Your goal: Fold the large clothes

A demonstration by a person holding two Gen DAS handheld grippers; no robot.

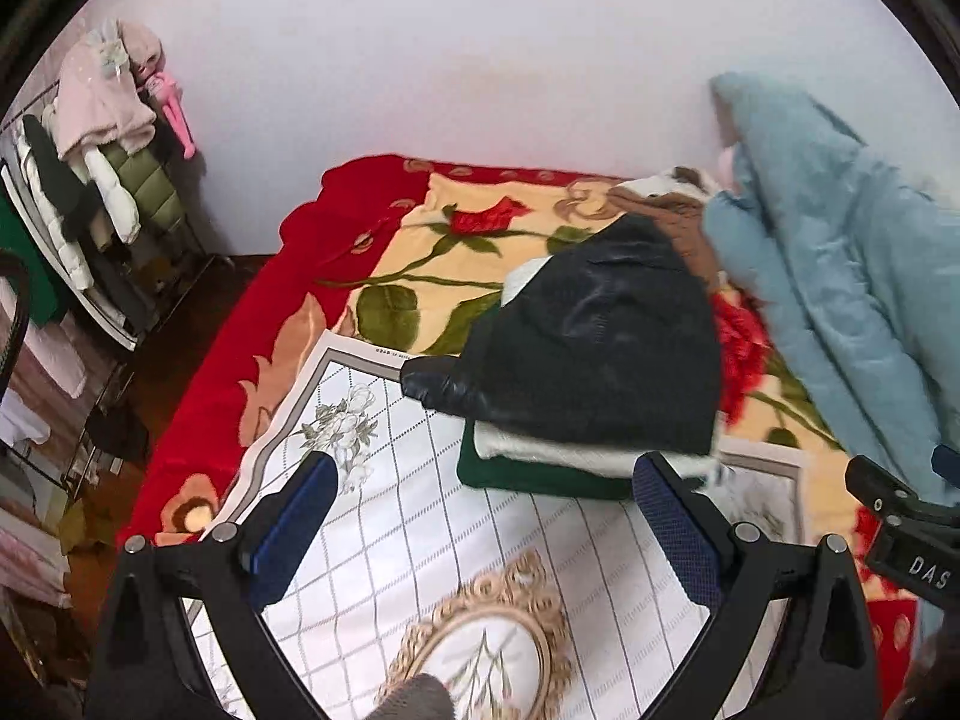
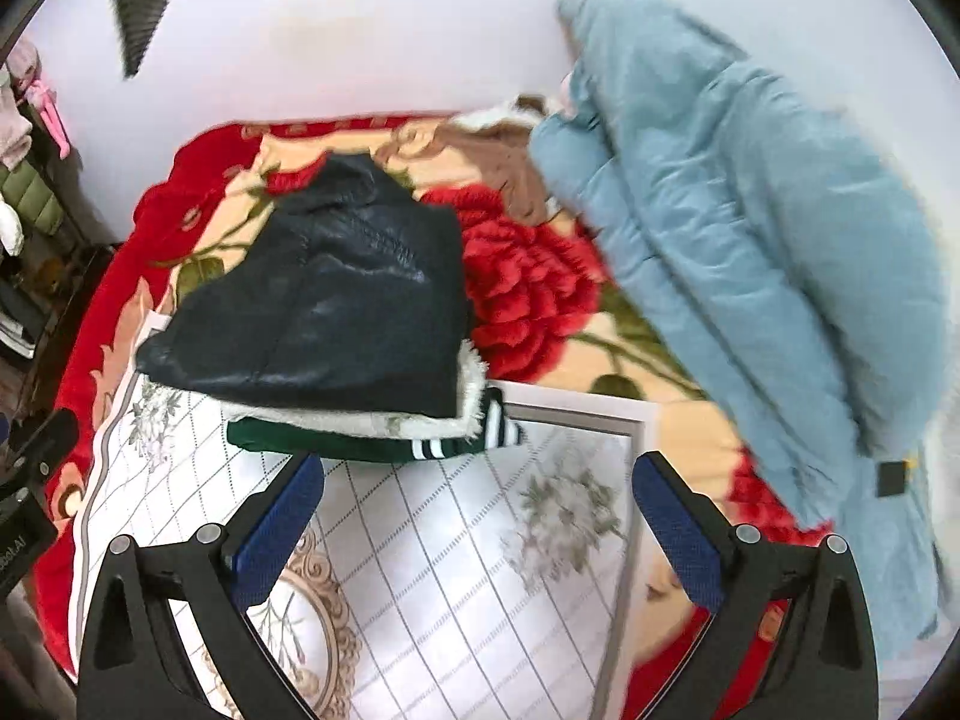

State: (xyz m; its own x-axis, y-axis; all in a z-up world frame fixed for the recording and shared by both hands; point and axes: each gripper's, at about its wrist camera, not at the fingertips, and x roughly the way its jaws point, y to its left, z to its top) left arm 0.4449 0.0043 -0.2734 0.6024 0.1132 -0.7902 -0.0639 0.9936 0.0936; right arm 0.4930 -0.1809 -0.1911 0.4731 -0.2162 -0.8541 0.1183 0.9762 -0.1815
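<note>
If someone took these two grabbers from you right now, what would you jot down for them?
Left gripper: open, empty, above the white cloth.
Right gripper: open, empty.
Done: black jacket lies folded on the green garment, at the cloth's far edge.
Left: blue coat lies unfolded on the right of the floral blanket; a brown garment lies beside it.

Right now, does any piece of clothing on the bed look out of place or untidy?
Mostly tidy. The black leather jacket lies folded on the green garment, but one black sleeve sticks out at the stack's left side. The light blue padded coat is still unfolded, heaped against the wall.
</note>
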